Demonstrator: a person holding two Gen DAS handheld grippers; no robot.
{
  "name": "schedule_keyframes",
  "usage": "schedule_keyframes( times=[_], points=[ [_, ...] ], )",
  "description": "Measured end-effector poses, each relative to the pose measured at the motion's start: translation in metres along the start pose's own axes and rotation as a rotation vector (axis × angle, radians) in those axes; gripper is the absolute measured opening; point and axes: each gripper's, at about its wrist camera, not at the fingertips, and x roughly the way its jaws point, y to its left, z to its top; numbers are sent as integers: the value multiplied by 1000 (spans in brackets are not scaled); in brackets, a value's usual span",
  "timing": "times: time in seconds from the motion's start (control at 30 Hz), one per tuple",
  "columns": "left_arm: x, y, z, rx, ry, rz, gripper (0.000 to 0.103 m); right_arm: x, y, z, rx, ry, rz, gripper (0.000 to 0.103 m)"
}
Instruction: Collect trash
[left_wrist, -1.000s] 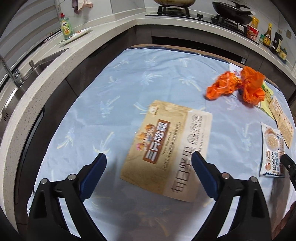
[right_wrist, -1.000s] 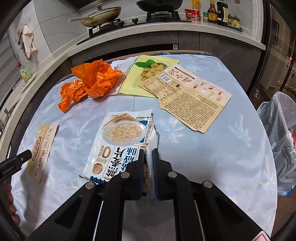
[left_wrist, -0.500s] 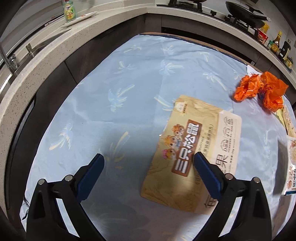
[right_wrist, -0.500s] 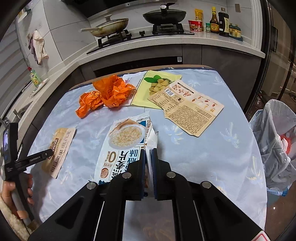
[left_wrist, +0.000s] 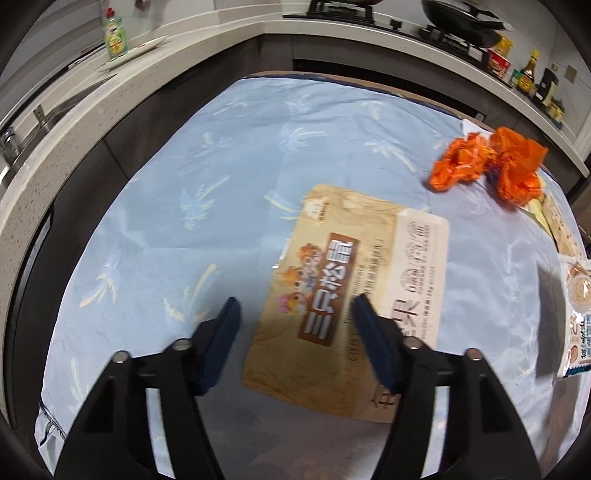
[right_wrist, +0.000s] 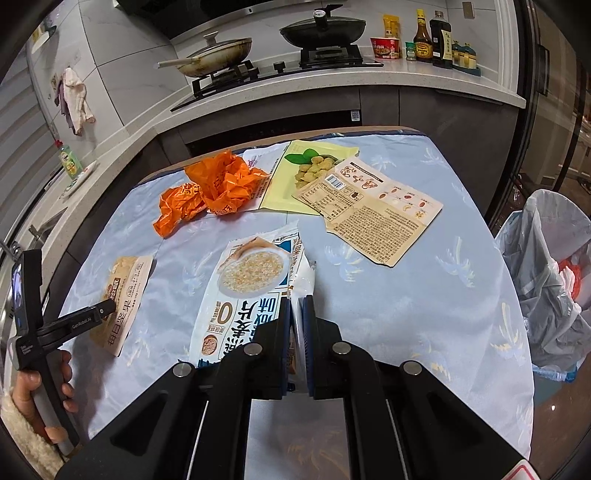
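The right gripper (right_wrist: 295, 306) is clamped on the near edge of the oat packet (right_wrist: 251, 280), the packet's fold pinched between the two fingers and its printed face lying out ahead and to the left of them on the tablecloth (right_wrist: 406, 306); the left gripper (left_wrist: 295, 317) stands with fingers wide apart above the tan nut packet (left_wrist: 354, 280), holding nothing; that packet's near left corner lies in the gap between the fingers, its larger part running ahead and under the right finger.

Judged step: the right side carries its packet off to the bin bag (right_wrist: 546, 280), which hangs off the table edge well to the right of the right fingers; the left side prepares a pick. A flat packet gives little to bite; the left fingers would do best to come down astride the near edge or corner and close there, rather than press on the flat middle; a slip of the cloth under the packet is a fair risk.

Room: bare cloth lies to the left of the left fingers, with the table edge near on that side; ahead and right sit the orange wrapper (left_wrist: 487, 166) and, in the right view, the yellow packet (right_wrist: 314, 166) and the printed sheet (right_wrist: 376, 214), all well apart from both grips; the path rightward to the bag crosses open cloth.
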Motion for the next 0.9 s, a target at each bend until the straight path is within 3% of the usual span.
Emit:
schedule_keyframes(
  times=[0.03, 0.1, 0.2, 0.47, 0.57, 0.63, 0.67, 0.7, 0.9],
  points=[
    [-1, -3, 0, 10, 2, -6, 45, 0, 0, 0, 0, -1, 0, 7],
    [-4, -13, -1, 36, 3, -27, 25, -1, 0, 0, 0, -2, 1, 7],
    [-7, -29, -4, 79, 15, -68, 6, -3, -1, 0, 6, -5, 2, 7],
    [-38, -66, -9, 149, -41, -158, 1, -16, -10, 0, 24, -25, 3, 7],
    [-47, -77, -7, 162, -50, -208, 6, -20, -15, 0, 36, -29, 3, 7],
    [-50, -80, -9, 144, -31, -218, 45, -22, -18, 0, 41, -30, 3, 7],
    [-52, -82, -12, 131, -36, -212, 70, -23, -19, 0, 44, -31, 3, 7],
    [-54, -82, -13, 120, -46, -212, 76, -24, -20, -1, 46, -31, 4, 7],
    [-51, -98, -33, 127, -5, -197, 80, -27, -27, -5, 61, -31, 7, 7]
  ],
)
